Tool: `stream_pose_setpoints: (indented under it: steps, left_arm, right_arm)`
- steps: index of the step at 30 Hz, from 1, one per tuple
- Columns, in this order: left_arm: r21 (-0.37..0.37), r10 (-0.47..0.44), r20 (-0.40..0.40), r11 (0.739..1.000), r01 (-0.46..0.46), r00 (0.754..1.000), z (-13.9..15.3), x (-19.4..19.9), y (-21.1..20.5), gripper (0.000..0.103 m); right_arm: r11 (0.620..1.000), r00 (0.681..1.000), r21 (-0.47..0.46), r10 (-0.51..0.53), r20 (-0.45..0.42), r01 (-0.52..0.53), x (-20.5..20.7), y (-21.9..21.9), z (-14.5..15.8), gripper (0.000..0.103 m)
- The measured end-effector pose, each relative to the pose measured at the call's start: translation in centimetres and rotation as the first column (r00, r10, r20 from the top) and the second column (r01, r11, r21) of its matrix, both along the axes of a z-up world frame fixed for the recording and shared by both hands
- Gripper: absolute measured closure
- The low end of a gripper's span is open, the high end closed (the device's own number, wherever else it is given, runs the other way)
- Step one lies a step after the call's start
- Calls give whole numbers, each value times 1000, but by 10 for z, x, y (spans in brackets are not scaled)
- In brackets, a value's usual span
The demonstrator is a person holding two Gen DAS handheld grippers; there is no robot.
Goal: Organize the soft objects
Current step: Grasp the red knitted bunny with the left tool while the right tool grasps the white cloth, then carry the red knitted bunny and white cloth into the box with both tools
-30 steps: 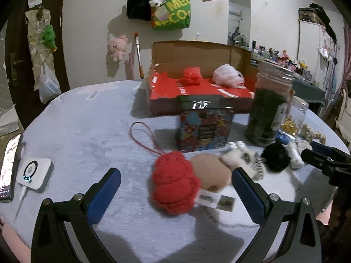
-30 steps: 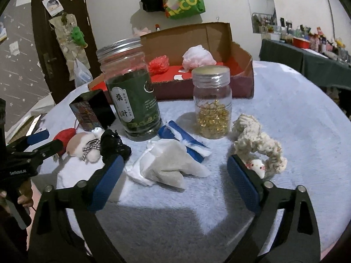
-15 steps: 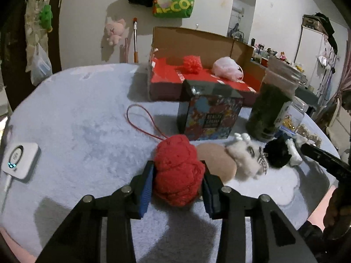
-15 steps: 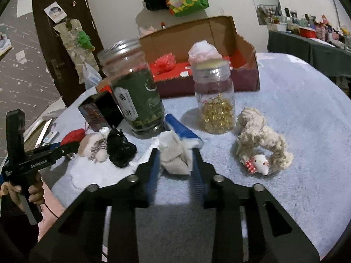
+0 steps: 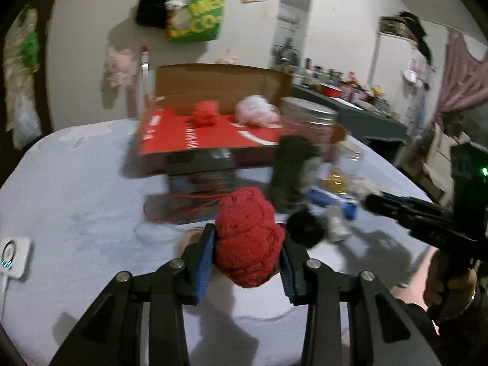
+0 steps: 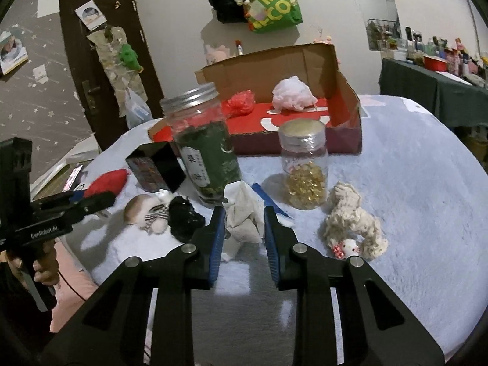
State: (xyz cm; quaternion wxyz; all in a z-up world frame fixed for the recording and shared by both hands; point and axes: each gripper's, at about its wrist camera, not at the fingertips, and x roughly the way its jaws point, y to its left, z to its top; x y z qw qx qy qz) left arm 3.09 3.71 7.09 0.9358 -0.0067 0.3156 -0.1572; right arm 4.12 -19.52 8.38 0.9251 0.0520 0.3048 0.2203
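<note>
Collection box: an open cardboard box with a red floor stands at the far side of the counter; judged to be the place for soft things.
Already in box: a red pompom and a pink fluffy ball.
Left claw: clamped on a red knitted plush, which appears raised off the counter; its red cord trails behind, blurred.
Right claw: its jaws have just been closing and now pinch a bundled white-grey cloth, in front of the green-filled jar.
Soft things left on counter: a tan plush, a black plush, a cream rope toy.
Hard things, likely to stay: the jar of yellow beads, the patterned tin.
Progress: judged under halfway; two pieces stored, two gripped but not yet carried over, three untouched.
</note>
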Motion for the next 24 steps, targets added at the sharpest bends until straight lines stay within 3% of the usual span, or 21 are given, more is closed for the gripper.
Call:
stream_pose_setpoints:
  steps: [9,24]
  left_arm:
    - [-1,-111,-6,994,111,994,2,18,-42,63]
    - [-2,-103,-69,995,103,992,-8,34,-39,63]
  right_arm:
    - [999,998,-11,51,-24,-51,8,7,2,79]
    - [995,994,-19,94,-62,-96,26,17,-6,79]
